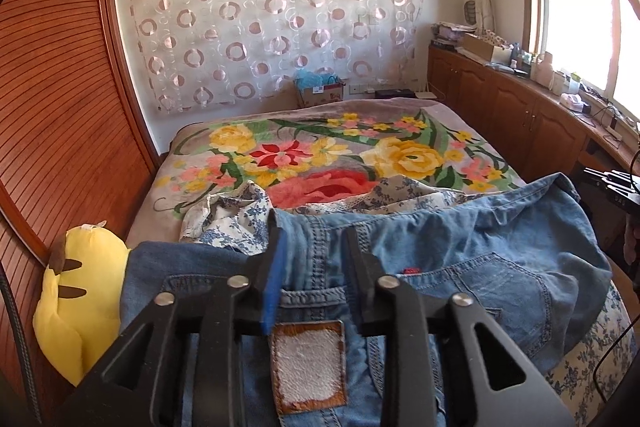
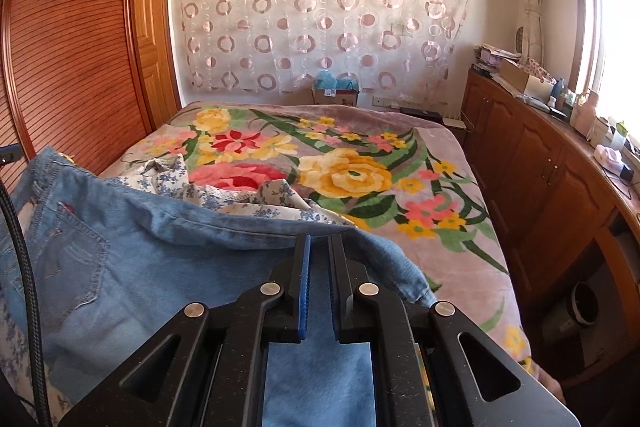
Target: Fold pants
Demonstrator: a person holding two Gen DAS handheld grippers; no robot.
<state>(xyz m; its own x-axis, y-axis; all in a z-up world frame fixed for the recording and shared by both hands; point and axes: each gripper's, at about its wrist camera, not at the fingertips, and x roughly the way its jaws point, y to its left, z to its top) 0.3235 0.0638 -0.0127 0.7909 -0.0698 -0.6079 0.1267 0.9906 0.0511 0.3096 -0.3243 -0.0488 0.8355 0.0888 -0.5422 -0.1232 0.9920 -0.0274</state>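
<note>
Light blue jeans point(image 1: 460, 235) lie bunched across the near end of the bed, back side up, with a leather waistband patch point(image 1: 308, 367) and a back pocket point(image 1: 500, 291) showing. My left gripper point(image 1: 312, 225) hovers over the waistband, open, its fingers set wide apart above the denim. In the right wrist view the jeans point(image 2: 160, 267) spread to the left. My right gripper point(image 2: 320, 238) sits at their far hem with the jaws parted only narrowly; denim shows through the gap and I see no fabric pinched.
A flowered blanket point(image 1: 320, 147) covers the bed beyond the jeans. A blue-and-white floral cloth point(image 1: 228, 215) lies crumpled under them. A yellow plush toy point(image 1: 80, 291) rests by the wooden wardrobe point(image 1: 60, 107) on the left. Cluttered wooden cabinets point(image 2: 540, 167) run along the right.
</note>
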